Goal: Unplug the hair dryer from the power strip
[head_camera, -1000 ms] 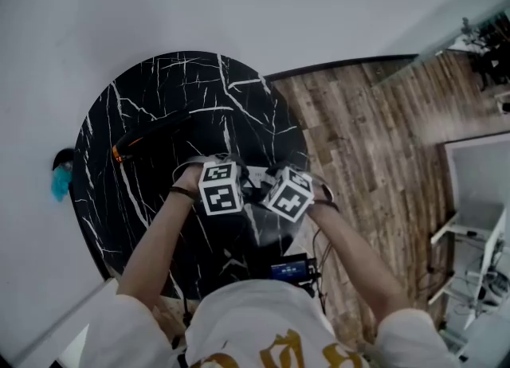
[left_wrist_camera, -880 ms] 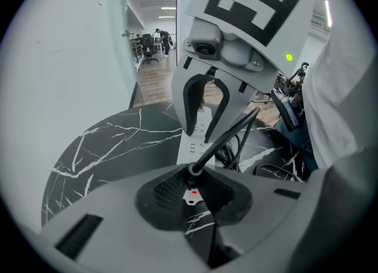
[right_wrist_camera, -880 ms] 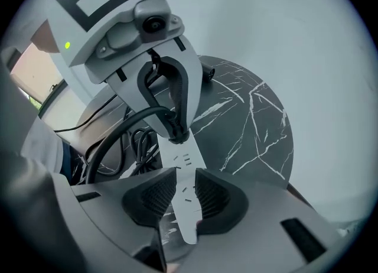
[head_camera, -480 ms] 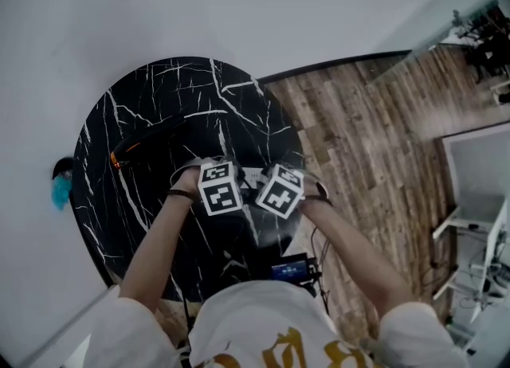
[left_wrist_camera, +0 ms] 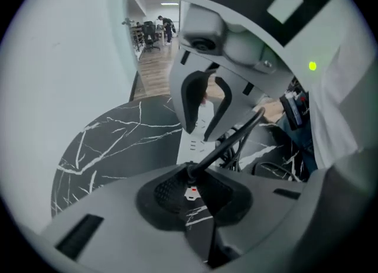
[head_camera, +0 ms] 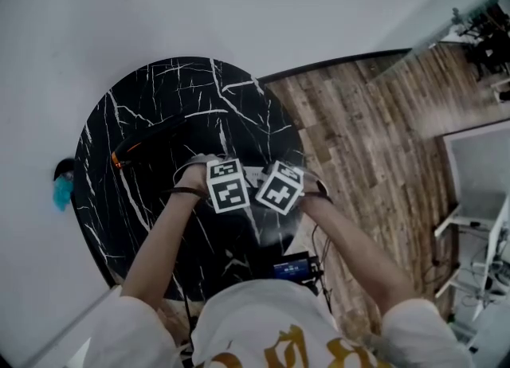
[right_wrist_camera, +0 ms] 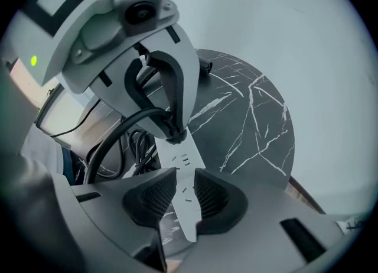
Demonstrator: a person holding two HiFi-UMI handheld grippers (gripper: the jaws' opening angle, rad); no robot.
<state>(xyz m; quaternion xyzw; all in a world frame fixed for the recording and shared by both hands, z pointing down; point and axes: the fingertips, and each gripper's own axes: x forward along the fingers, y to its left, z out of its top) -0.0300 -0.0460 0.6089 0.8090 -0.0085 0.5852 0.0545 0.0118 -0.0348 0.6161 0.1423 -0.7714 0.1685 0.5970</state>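
Observation:
On the black marble table (head_camera: 159, 95) lies a white power strip (right_wrist_camera: 184, 198), and my right gripper (right_wrist_camera: 180, 198) is shut on it, pads against its long sides. My left gripper (left_wrist_camera: 192, 182) is shut on the black plug (left_wrist_camera: 190, 171), whose thick cable (left_wrist_camera: 236, 139) runs off to the upper right. The right gripper view shows the left gripper (right_wrist_camera: 171, 129) clamping that plug at the strip's far end. The black hair dryer (head_camera: 147, 142) with an orange end lies on the table to the left of both marker cubes (head_camera: 228, 186).
Loose black cable coils (right_wrist_camera: 139, 145) lie beside the strip on the near side. The table's right edge drops to a wood floor (head_camera: 358, 135). A pale wall curves behind the table. A teal object (head_camera: 61, 189) sits past the table's left edge.
The two marker cubes have drawn slightly closer and the left one has tilted a little. Both grips look unchanged.

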